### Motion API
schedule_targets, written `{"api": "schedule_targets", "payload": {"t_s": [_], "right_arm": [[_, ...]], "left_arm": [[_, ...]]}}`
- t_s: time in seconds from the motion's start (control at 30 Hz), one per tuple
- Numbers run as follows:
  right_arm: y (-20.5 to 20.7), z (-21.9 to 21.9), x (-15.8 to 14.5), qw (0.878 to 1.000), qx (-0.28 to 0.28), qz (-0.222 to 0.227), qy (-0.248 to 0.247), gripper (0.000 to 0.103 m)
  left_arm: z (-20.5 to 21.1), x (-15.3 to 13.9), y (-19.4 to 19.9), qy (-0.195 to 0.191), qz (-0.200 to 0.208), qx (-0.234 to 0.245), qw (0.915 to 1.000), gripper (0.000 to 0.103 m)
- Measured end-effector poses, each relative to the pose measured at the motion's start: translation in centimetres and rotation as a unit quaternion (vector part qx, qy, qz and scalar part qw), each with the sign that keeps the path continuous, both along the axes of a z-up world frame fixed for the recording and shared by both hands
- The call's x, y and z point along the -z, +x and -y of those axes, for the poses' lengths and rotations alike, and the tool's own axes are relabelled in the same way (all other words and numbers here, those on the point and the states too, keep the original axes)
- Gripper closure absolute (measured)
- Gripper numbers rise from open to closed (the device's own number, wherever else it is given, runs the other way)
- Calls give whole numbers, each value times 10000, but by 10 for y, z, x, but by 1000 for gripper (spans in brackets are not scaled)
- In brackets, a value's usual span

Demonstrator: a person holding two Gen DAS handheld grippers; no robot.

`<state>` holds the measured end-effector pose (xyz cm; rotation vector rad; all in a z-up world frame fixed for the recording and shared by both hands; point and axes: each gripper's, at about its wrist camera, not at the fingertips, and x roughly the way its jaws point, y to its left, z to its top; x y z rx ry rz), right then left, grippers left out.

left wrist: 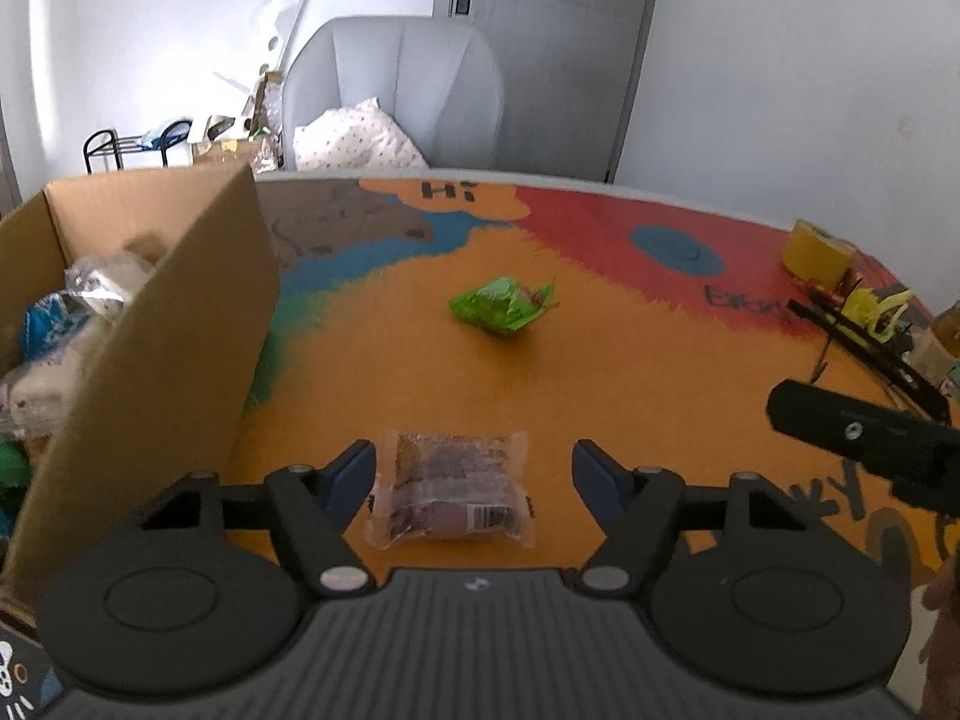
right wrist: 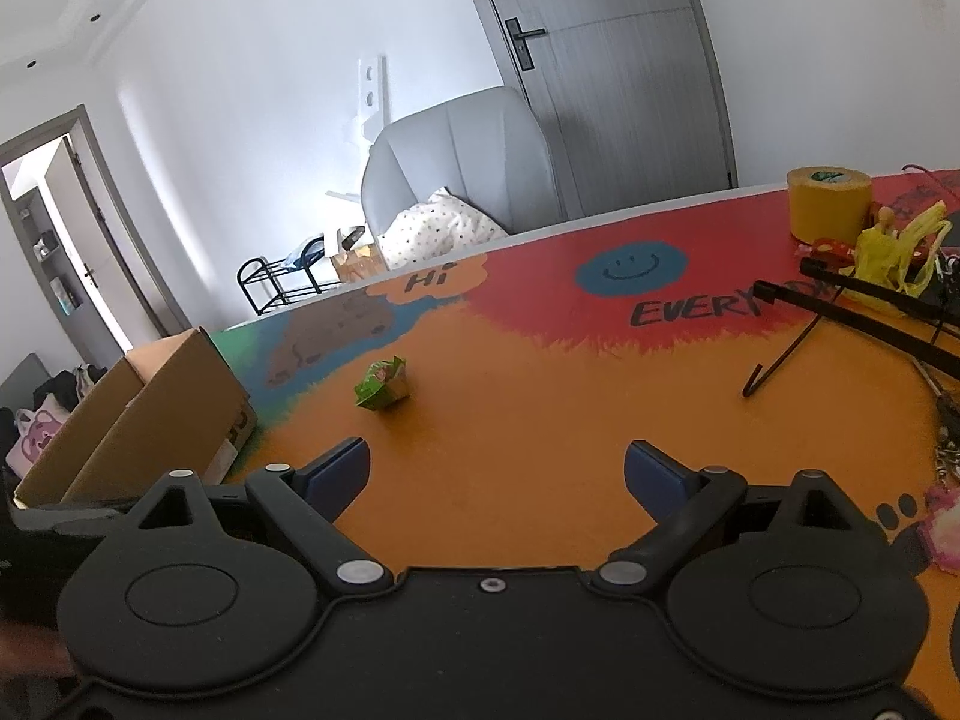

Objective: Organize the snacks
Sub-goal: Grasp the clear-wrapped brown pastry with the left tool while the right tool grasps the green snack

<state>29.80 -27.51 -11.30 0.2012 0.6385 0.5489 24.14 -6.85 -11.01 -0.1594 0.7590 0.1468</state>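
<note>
From the left wrist view, the left gripper [left wrist: 471, 471] is seen with its fingers spread wide, nothing grasped. A clear-wrapped snack [left wrist: 451, 491] with dark brown contents and a barcode is seen flat on the orange table [left wrist: 630, 372], between the fingers but untouched. A crumpled green snack packet [left wrist: 503, 305] is found farther off, mid-table. A cardboard box [left wrist: 162, 324] with packets inside is stood at the left.

From the right wrist view, the right gripper [right wrist: 497, 471] is likewise held released over bare table. The green packet [right wrist: 384, 385] is seen ahead, near the box [right wrist: 150, 414]. A yellow tape roll [right wrist: 828, 204] is placed far right.
</note>
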Motion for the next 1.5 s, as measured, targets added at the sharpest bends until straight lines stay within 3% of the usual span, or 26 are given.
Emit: {"api": "schedule_targets", "payload": {"t_s": [0.1,0.23,0.33,0.9,1.37,1.5], "right_arm": [[4,-3,2,10000,-28,-33,-3,10],[10,-8,3,10000,-74,-54,-4,11],[16,-13,3,9999,-106,-81,13,11],[56,-63,-1,9985,-499,-207,108,15],[96,-91,18,9919,-733,-936,453,40],[106,-93,24,9871,-778,-1242,650,52]], "left_arm": [[1,8,7,9,-156,19,9999,37],[2,12,12,215,-229,64,9995,59],[-3,7,16,80,-232,51,9997,67],[-34,-27,42,20,178,-154,9997,68],[-49,-15,64,-128,231,-442,9987,68],[-48,-12,65,-121,271,-508,9983,68]]}}
